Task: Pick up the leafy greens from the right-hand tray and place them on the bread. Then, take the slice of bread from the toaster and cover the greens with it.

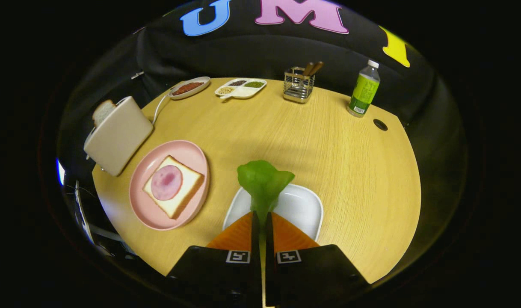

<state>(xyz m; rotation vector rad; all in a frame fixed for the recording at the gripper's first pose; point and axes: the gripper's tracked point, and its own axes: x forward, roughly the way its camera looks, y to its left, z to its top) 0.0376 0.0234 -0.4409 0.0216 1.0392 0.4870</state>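
The gripper (262,220) is nearly closed, both fingers pinching the stem end of the leafy greens (264,182). The leaf stands up and forward out of the fingertips, long axis in line with the fingers, fanning into a broad lobed blade at the far end. It looks thin, floppy, slightly glossy; likely a soft plastic prop, can't confirm.

Directly beneath and just ahead of the fingers sits the white tray (303,209): rounded square, glazed, shallow. The greens appear lifted clear of it, so the pick looks done, the place not yet.

Key relation for the next move: the target lies to the left of the gripper and slightly ahead. The pink plate (145,205) is round and matte, its rim close to the tray but apart from it. On it lies the bread (187,190), a square slice rotated diamond-wise with a pale crust edge, topped by a round pink ham slice (166,182). Judged move: carry left, lower over the ham, release. The limp leaf may drape off-centre.

Beyond the plate, further left, the toaster (117,137) is cream and smooth-bodied, with the second slice (103,111) poking out of its slot and a cord trailing behind.

Far side of the wood-grain bench (312,141): an oval dish (189,87), a divided dish (241,87), a wire utensil holder (299,85), a green-labelled bottle (364,90).
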